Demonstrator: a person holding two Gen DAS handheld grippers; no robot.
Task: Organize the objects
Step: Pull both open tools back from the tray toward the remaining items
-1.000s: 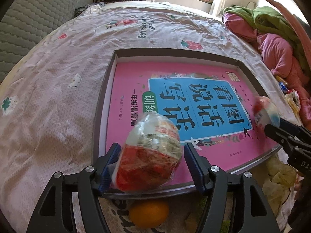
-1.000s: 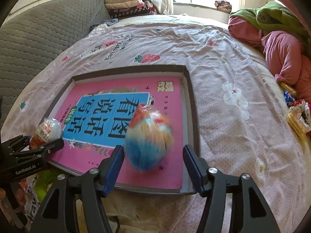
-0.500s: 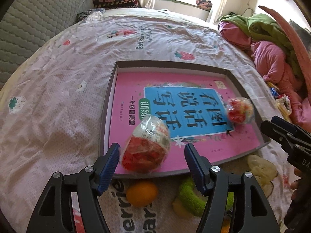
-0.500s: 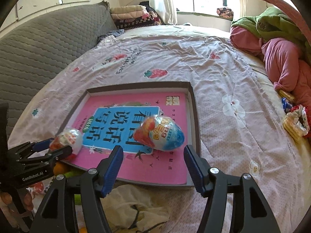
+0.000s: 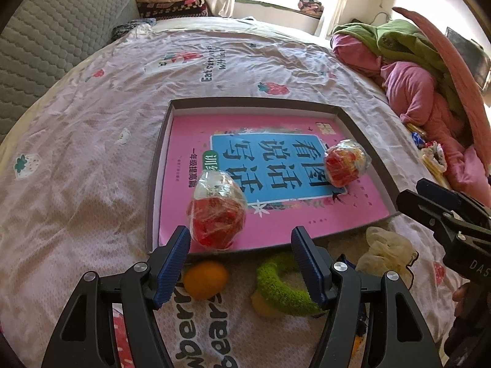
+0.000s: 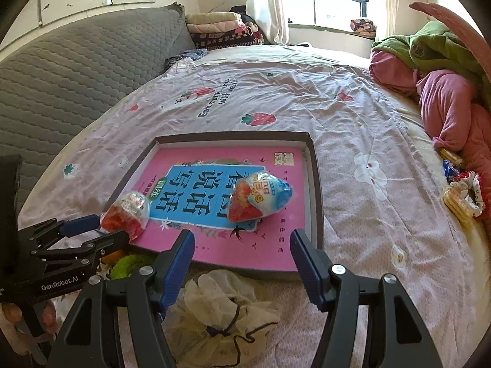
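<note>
Objects for sorting lay partly in the tray [image 5: 159, 165] and partly on the bedspread [image 5: 76, 153] in front of it. Working left to right, a wrapped egg toy with a red base [image 5: 218, 214] sat on the pink book [image 5: 276, 224] near the tray's front left corner, just ahead of the left gripper [image 5: 241, 256], whose blue-padded fingers stood wide apart and held nothing. A second wrapped egg, red and blue [image 6: 260, 197], rested on the book toward the tray's right edge, beyond the right gripper [image 6: 242, 259], which was likewise spread wide and empty. So two items seemed placed, and both tools looked free for another pick. Left outside, along the tray's front edge, were an orange fruit [image 5: 205, 279], a green fuzzy ring [image 5: 282, 288] with something yellow under it, hard to identify, and a crumpled pale drawstring pouch [image 6: 221, 306]. More small things lay at the bedspread's far right edge by the pink clothing [image 6: 451, 122], too small to name. By that count the job appeared under halfway done, with at least three pieces to be gathered.
</note>
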